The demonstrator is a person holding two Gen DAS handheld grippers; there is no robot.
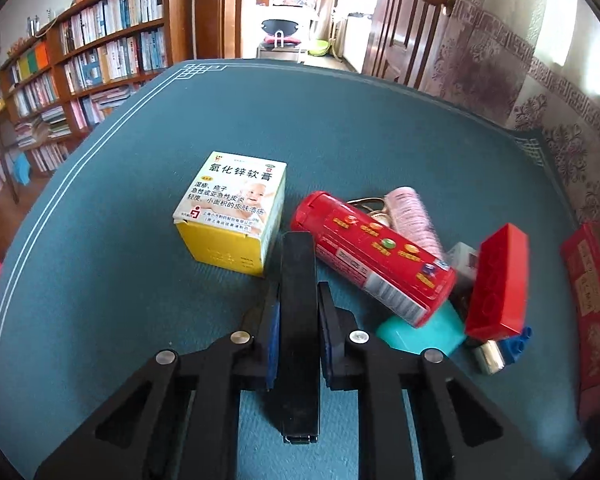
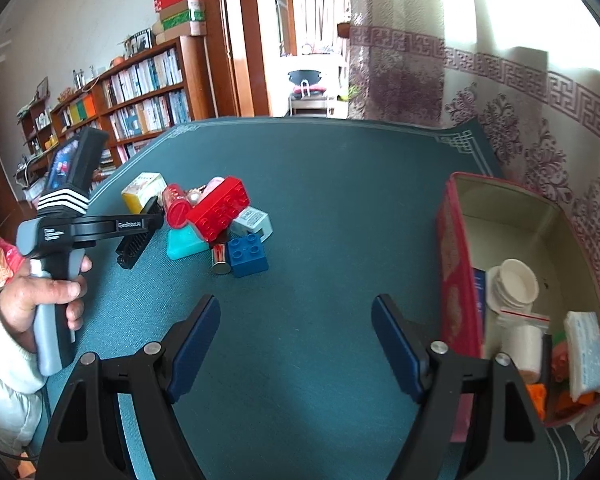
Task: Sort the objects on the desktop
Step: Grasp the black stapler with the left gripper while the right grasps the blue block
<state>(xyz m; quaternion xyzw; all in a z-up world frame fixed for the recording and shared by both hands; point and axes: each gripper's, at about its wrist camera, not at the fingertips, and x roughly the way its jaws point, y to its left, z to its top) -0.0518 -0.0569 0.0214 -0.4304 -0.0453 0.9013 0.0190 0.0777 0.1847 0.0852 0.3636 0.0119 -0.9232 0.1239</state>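
Left wrist view: left gripper (image 1: pixel 299 312) fingers clamped on black stapler (image 1: pixel 298 320) lying on worktop (image 1: pixel 140 320) beside pile; lift straight, clear of red canister (image 1: pixel 374 258); right gripper (image 2: pixel 296 344) fingers apart, empty, beside red box (image 2: pixel 456 272).

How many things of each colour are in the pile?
Red: 2, round red tub, red toy brick
Blue: 1, blue toy brick
Teal: 1, teal plastic block
Yellow: 1, yellow-and-white carton
Pink: 1, pink roll
White: 1, small white box
Silver: 1, small metal cylinder
Black: 1, black bar in the left gripper
Total: 9
Metal rings behind the tub uncounted.
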